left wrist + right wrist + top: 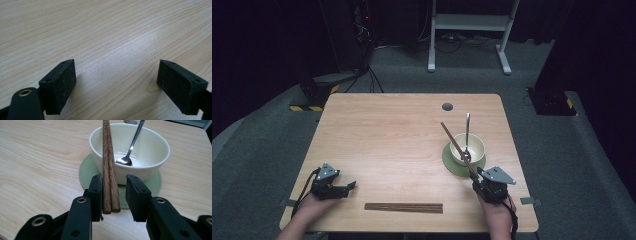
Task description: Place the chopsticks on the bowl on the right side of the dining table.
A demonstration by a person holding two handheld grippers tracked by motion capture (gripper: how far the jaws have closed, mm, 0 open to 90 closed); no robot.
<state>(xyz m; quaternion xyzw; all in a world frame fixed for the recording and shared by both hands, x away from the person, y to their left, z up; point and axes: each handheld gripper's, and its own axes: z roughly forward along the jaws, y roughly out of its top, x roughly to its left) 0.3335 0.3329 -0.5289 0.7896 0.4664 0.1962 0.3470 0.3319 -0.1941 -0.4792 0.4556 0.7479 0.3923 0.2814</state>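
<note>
Chopsticks: a pair of brown wooden chopsticks lay between the jaws of the right gripper, their near ends level with the pads and their length running away over the rim of the bowl.
Grip on chopsticks: the pair rested against the left-hand pad in the right gripper view; a clear gap stood between it and the other pad, so the jaws were apart and not clamped.
Far ends: in the high view the chopsticks slanted up and away from the right gripper, across the bowl toward the far left.
Bowl: cream, upright, just beyond the right fingertips, standing on a pale green saucer.
Spoon: a metal spoon sat in the bowl, its scoop on the bottom, its handle leaning over the far rim.
Right hand: the hand came in from the near table edge, gripper pointing away toward the bowl, held low and roughly level.
Left gripper: the left gripper lay low over the table, pointing toward the right gripper's side, well apart from the bowl.
Left fingers: the pads stood wide apart with bare wood between them.
Left hand: the hand rested at the near left corner.
Wooden strip: a dark flat strip lay near the front edge, between the two grippers.
</note>
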